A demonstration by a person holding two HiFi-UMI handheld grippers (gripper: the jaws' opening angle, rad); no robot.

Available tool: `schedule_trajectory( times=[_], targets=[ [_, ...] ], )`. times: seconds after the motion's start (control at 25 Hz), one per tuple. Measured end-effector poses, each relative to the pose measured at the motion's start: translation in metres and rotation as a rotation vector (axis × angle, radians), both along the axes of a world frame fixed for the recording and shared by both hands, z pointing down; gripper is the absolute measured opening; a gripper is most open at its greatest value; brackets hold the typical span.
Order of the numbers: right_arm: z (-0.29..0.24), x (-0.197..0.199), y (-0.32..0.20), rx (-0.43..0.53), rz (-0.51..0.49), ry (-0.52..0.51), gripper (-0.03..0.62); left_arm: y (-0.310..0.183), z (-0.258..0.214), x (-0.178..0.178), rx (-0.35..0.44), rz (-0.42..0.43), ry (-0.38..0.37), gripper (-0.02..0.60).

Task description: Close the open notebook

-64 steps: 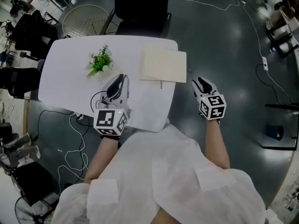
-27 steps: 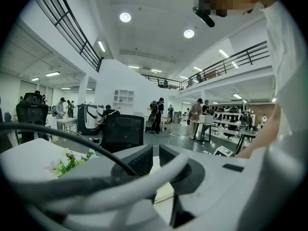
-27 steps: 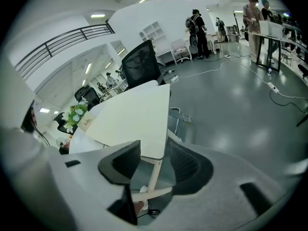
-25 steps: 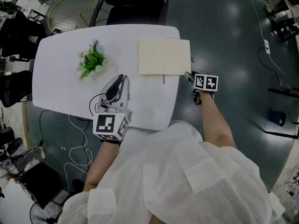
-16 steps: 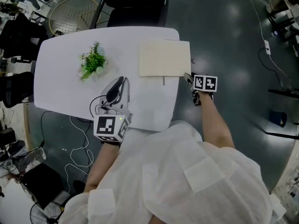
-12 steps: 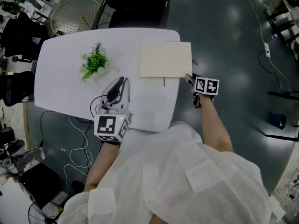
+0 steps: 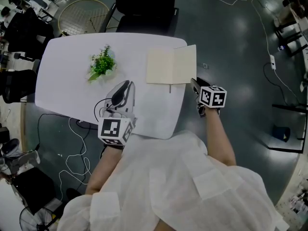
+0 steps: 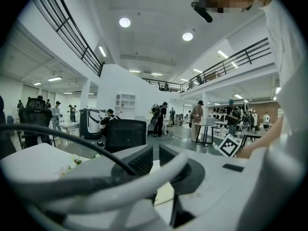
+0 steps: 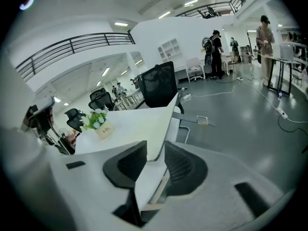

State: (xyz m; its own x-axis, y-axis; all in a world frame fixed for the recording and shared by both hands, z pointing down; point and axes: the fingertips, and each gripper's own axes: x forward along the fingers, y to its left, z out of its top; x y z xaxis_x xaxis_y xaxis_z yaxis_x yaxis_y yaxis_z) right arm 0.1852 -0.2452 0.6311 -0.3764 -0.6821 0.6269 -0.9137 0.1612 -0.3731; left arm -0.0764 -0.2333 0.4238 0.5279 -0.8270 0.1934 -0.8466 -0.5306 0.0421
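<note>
A cream notebook lies open near the right edge of the white table. Its right-hand leaf is raised off the table and tilts up towards the spine. My right gripper is at that leaf's near corner. In the right gripper view the leaf runs between the jaws of the right gripper, which are closing on it. My left gripper rests on the table left of the notebook, with its jaws together and nothing in them; a slice of the notebook shows beyond them.
A small potted plant stands left of the notebook, also visible from the right gripper. A black office chair sits at the table's far side. Cables trail on the dark floor to the right.
My right gripper came in to the table's right edge, closed on the notebook's right leaf and rose with it. That leaf, flat before, now stands tilted. The left gripper stayed put.
</note>
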Motion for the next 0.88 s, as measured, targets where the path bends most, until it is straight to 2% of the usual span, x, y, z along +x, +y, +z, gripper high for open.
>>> schedule_trajectory(
  times=[0.24, 0.48, 0.68, 0.88],
  targets=[
    [-0.032, -0.038, -0.010, 0.096, -0.093, 0.042, 0.078, 0.003, -0.002, -0.013, 0.006, -0.020, 0.008, 0.038],
    [-0.049, -0.082, -0.018, 0.145, -0.187, 0.026, 0.083, 0.005, -0.004, -0.023, 0.009, -0.037, 0.012, 0.038],
    [-0.050, -0.117, -0.021, 0.156, -0.262, -0.001, 0.120, 0.005, -0.004, -0.036, 0.009, -0.059, 0.012, 0.038],
    [-0.043, -0.141, -0.019, 0.132, -0.330, -0.006, 0.123, 0.005, 0.000, -0.047, 0.000, -0.075, 0.012, 0.038]
  ],
)
